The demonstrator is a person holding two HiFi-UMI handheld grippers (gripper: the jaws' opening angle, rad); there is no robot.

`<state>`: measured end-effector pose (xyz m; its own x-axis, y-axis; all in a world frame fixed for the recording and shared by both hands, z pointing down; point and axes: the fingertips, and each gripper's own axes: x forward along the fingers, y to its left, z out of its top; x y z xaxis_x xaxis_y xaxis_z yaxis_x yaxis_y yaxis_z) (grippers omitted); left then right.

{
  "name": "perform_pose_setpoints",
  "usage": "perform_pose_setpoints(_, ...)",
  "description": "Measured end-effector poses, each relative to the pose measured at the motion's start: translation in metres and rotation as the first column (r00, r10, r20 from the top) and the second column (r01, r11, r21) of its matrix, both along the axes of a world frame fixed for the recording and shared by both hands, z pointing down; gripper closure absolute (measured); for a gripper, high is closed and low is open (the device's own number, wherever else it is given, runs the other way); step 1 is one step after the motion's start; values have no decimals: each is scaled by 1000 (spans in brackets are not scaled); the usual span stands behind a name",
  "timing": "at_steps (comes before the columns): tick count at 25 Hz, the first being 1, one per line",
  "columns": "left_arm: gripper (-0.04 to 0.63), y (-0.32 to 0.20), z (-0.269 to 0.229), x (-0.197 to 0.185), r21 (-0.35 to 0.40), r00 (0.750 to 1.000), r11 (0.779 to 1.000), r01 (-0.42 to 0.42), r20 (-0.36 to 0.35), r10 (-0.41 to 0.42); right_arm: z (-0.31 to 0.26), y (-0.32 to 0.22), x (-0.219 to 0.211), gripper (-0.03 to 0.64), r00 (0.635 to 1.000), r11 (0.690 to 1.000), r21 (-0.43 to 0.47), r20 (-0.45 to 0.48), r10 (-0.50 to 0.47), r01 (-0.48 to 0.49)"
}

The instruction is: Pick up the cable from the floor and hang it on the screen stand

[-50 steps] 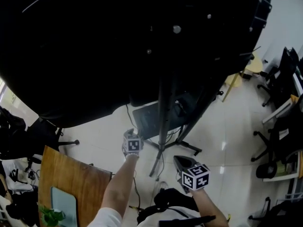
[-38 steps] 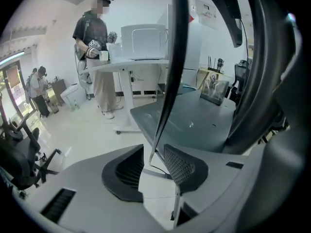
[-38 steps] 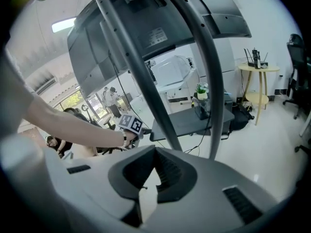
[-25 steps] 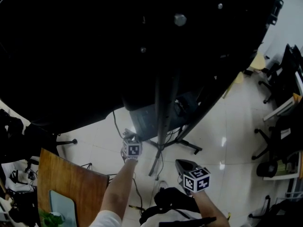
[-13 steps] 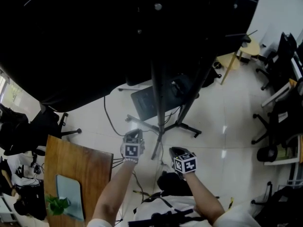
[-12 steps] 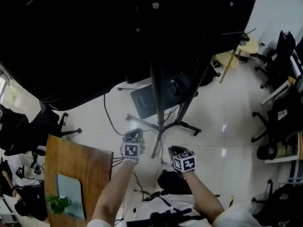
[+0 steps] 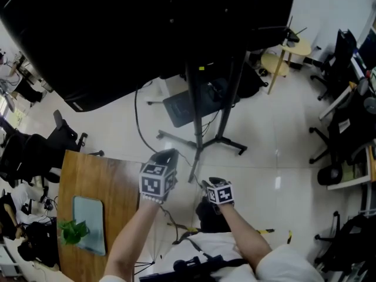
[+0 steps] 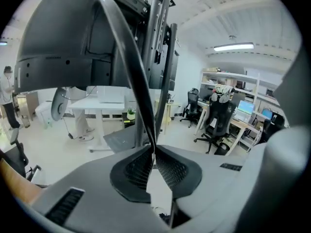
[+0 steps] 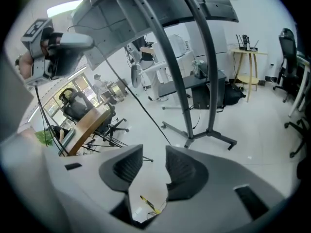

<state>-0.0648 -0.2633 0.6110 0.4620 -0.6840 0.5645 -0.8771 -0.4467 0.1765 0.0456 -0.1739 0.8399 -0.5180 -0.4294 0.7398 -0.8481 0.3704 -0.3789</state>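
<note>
**Desk:** While the head view is up, where is the cable?

**Me:** It's in the air. My left gripper [image 7: 166, 156] has it, out past the wooden table [image 7: 88, 181]. From there the cable [image 7: 137, 119] bows up and away to the lower edge of the big black screen [image 7: 135, 28], left of the screen stand [image 7: 197, 113]. My right gripper [image 7: 207, 183] sits just beside the left one, a little lower in the picture. I can't read either pair of jaws from up here.

**Desk:** And the left gripper view?

**Me:** There my jaws are pressed together on the cable, pinching it at their tips. Its long axis runs up from the pinch, leaning left, then hooks over at the top against the back of the screen. The stand's uprights rise right behind it. The head view showed none of that grip.

**Desk:** Right gripper view?

**Me:** My right jaws are opening, with nothing between them. Through the gap I see only floor [image 9: 146, 188] and a yellow-and-black strip [image 9: 148, 204]. The cable shows as a thin dark line slanting from under the screen down to just above those jaws. Only this view catches the left gripper from outside, high at the left.
</note>
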Motion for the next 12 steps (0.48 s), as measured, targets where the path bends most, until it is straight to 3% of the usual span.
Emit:
perform_pose_setpoints(2, 571, 16, -23, 4, 24, 1000, 999, -29, -12, 29, -1, 13, -9, 423, 1000, 1000, -1, -3, -26, 26)
perform_pose_setpoints(12, 572, 69, -117, 22, 122, 984, 979, -166, -39, 172, -3, 53, -30, 423, 998, 995, 87, -22, -56, 57)
